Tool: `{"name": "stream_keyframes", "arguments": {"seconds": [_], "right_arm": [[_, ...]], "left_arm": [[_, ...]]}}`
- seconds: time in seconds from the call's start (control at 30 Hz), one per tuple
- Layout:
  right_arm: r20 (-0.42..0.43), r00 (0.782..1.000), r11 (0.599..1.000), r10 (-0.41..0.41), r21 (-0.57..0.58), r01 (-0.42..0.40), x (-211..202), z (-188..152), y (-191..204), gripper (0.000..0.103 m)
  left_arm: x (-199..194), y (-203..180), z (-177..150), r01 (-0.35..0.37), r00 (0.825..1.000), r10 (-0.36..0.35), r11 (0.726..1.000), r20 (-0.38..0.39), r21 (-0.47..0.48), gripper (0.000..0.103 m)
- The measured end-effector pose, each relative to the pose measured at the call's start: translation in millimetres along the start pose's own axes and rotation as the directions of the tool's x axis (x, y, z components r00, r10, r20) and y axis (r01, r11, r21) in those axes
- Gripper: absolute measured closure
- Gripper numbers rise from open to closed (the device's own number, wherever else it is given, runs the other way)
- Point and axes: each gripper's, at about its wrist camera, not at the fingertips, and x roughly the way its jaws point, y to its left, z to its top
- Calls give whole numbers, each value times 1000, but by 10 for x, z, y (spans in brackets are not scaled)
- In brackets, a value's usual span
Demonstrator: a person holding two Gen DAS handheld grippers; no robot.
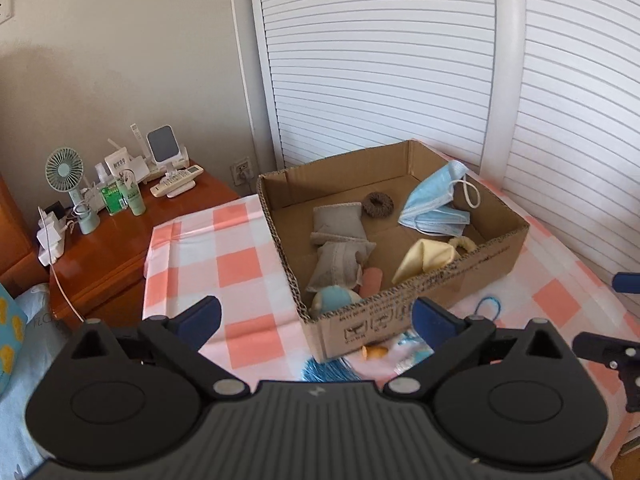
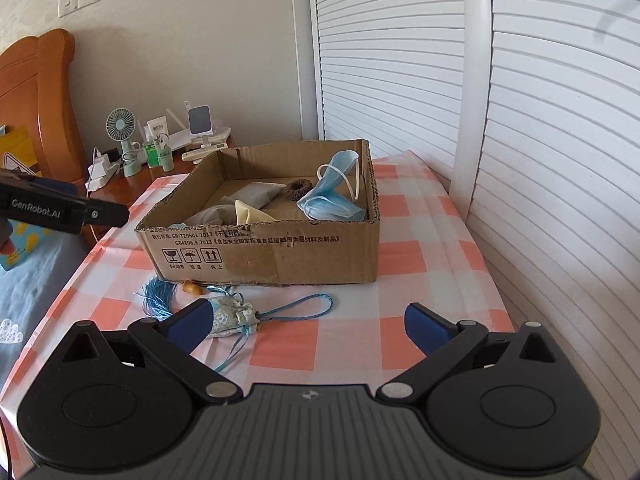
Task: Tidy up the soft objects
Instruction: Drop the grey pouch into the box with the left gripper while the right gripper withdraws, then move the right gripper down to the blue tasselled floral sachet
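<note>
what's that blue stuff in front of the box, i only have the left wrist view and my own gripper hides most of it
observer: it's a small floral drawstring pouch with a blue tassel, lying on the checked cloth just outside the front wall of the cardboard box.
operator: is the right gripper on it
observer: no, the right gripper is wide open and grips nothing. The pouch shows just past the finger pad on the left of that view.
</note>
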Motion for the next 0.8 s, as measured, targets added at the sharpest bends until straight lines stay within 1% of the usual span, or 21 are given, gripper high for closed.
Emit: {"name": "stream_keyframes", "arguments": {"seconds": [0.03, 0.13, 0.27, 0.4, 0.5, 0.67, 0.8], "right_arm": [[1, 1000, 1000, 0, 1, 0, 1, -9, 9, 0], [-10, 1000, 1000, 5, 6, -5, 26, -44, 33, 0], [-22, 1000, 1000, -8, -12, 8, 52, -81, 85, 0], [-35, 999, 1000, -9, -2, 9, 106, -92, 117, 0], [-53, 998, 1000, -16, -17, 15, 164, -101, 175, 0], [-79, 997, 999, -16, -48, 12, 305, -97, 313, 0], [-84, 996, 997, -7, -75, 0, 476, -65, 434, 0]], "left_arm": [[-26, -13, -50, 10, 1000, -10, 1000, -3, -15, 1], [-76, -75, -198, 4, 1000, -4, 999, -10, -53, 1], [-109, -160, -357, -36, 999, 35, 997, -15, -63, 1], [-89, -202, -488, -58, 998, 59, 991, 2, -122, 1], [-74, -219, -561, -76, 997, 77, 990, -1, -115, 1], [-122, -116, -622, -96, 995, 99, 986, 19, -138, 1], [-115, 32, -683, -133, 990, 140, 978, 28, -160, 1]]}}
